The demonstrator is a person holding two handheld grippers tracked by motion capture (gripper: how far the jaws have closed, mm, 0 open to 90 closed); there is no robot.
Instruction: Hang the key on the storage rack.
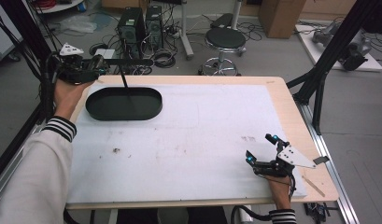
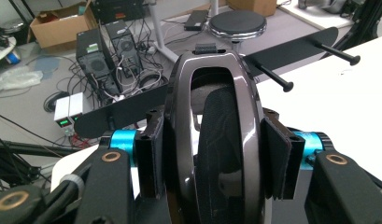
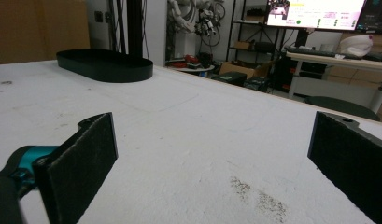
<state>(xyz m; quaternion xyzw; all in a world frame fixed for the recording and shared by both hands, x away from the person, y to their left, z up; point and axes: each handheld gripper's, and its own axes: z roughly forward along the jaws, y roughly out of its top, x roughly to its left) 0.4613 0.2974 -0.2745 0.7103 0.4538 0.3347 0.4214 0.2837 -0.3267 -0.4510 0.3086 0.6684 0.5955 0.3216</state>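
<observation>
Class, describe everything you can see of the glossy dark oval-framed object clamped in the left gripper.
The glossy dark oval-framed object looks like smooth brownish-black plastic, a rounded loop around a black fabric-like padded centre, with a small ribbed tab at its far end. It stands lengthwise between the left gripper pads, which press on both its sides. In the high view the gripper holds it above the table's far left corner, near the black oval tray.

From my seat I see a grey floor [image 1: 272, 56] beyond the table. At twelve o'clock stands a round black stool [image 1: 224, 39]; at eleven, two computer towers [image 1: 141, 25] amid tangled cables. A cardboard box [image 1: 282, 14] sits at one o'clock.
</observation>
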